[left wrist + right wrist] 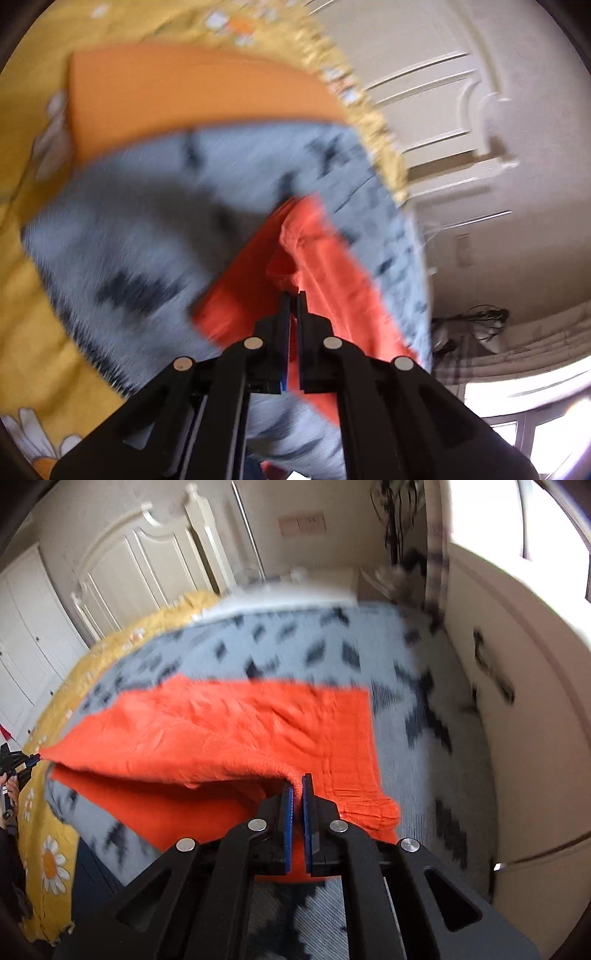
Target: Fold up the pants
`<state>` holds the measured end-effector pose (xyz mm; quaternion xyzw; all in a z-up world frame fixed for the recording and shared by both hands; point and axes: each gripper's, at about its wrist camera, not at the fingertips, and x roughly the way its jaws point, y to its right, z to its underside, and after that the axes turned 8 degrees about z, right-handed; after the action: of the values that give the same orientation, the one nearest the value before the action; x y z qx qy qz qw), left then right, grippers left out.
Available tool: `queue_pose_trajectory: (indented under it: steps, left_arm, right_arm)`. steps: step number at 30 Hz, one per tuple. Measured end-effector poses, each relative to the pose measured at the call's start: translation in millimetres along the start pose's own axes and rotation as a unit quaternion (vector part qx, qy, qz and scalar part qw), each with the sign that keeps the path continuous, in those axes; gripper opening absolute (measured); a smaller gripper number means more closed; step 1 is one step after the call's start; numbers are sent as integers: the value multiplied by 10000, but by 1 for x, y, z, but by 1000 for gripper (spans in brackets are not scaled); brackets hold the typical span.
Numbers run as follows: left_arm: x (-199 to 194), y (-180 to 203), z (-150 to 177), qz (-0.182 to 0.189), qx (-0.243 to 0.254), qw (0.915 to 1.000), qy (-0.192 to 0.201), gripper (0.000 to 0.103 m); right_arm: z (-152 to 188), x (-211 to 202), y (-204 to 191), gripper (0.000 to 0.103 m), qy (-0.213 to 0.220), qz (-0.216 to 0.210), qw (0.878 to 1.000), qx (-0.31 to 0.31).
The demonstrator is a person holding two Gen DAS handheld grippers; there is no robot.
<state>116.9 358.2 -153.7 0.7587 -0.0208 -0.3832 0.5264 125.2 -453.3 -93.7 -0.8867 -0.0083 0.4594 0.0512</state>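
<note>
— Item: grippers?
— My right gripper (pixel 297 780) and left gripper (pixel 292 295), both clamped on the crinkled orange-red cotton pants (pixel 236 723), lifting one edge for folding.
— Location?
— Over the grey patterned woven blanket (pixel 295 646), on the yellow daisy bedspread (pixel 33 325).

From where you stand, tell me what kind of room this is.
Most likely a bedroom at home. The orange pants lie on a grey patterned blanket over a yellow daisy-print bedspread, apparently a bed, with cream panelled wardrobe doors behind it and a bright window to one side.
</note>
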Motion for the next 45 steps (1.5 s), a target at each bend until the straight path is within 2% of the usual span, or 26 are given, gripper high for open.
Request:
queue_pose_trajectory:
  steps: [2, 7, 10, 11, 12, 13, 18, 21, 26, 29, 31, 33, 35, 38, 39, 41, 42, 45]
  left_arm:
    - [4, -21, 7, 25, -249, 9997, -65, 3]
    - [8, -36, 14, 105, -295, 9994, -125, 5]
    - [-3, -43, 16, 223, -469, 9986, 43, 6]
    - [-6, -47, 18, 294, -547, 9980, 74, 10]
    - [-9, -51, 20, 404, -662, 9970, 79, 22]
    - [-10, -53, 21, 454, -697, 9965, 76, 28]
    - [-7, -57, 22, 520, -826, 9951, 144, 27]
    - [-2, -65, 23, 503, -1085, 9928, 110, 27]
    - [2, -63, 19, 603, -1210, 9907, 129, 34]
    - [9, -54, 13, 410, -1036, 9937, 76, 30]
    - [18, -45, 8, 185, -797, 9966, -31, 16]
    - [17, -33, 1, -146, -433, 9990, -37, 13]
    - [8, -19, -4, -222, -82, 9997, 117, 13]
    - [16, -27, -4, -365, -100, 9992, -145, 14]
    - [21, -34, -2, -319, -212, 9990, -249, 18]
    - [11, -43, 2, 44, -498, 9987, -120, 24]
    - [6, -43, 3, 112, -499, 9987, -49, 30]
    - [-10, -40, 5, 276, -532, 9981, 148, 31]
  right_arm:
    - [11, 7, 3, 5, -144, -45, 9999, 29]
    - [27, 17, 5, 5, -279, 28, 9996, -17]
    - [30, 19, 3, 5, -272, 100, 9996, -56]
    - [29, 18, 5, 5, -257, 56, 9997, 4]
    - [28, 17, 8, 5, -243, -15, 9997, 89]
    - [27, 17, 9, 5, -248, -31, 9996, 119]
    - [26, 21, 2, 5, -321, 91, 9994, -26]
    - [27, 21, 1, 5, -324, 79, 9994, -10]
    - [32, 25, 1, 5, -382, 55, 9993, -12]
    - [32, 26, 1, 5, -384, 77, 9992, -39]
    - [32, 27, 0, 5, -387, 88, 9992, -70]
    - [32, 26, 1, 5, -395, 83, 9991, -82]
    - [34, 24, 0, 5, -373, 40, 9992, -116]
    - [41, 25, -4, 5, -397, 59, 9990, -217]
    - [42, 27, -5, 5, -413, 63, 9989, -226]
    - [43, 29, -4, 5, -422, 51, 9989, -199]
    - [43, 27, -4, 5, -418, 47, 9989, -197]
    - [42, 25, -6, 5, -411, 67, 9988, -261]
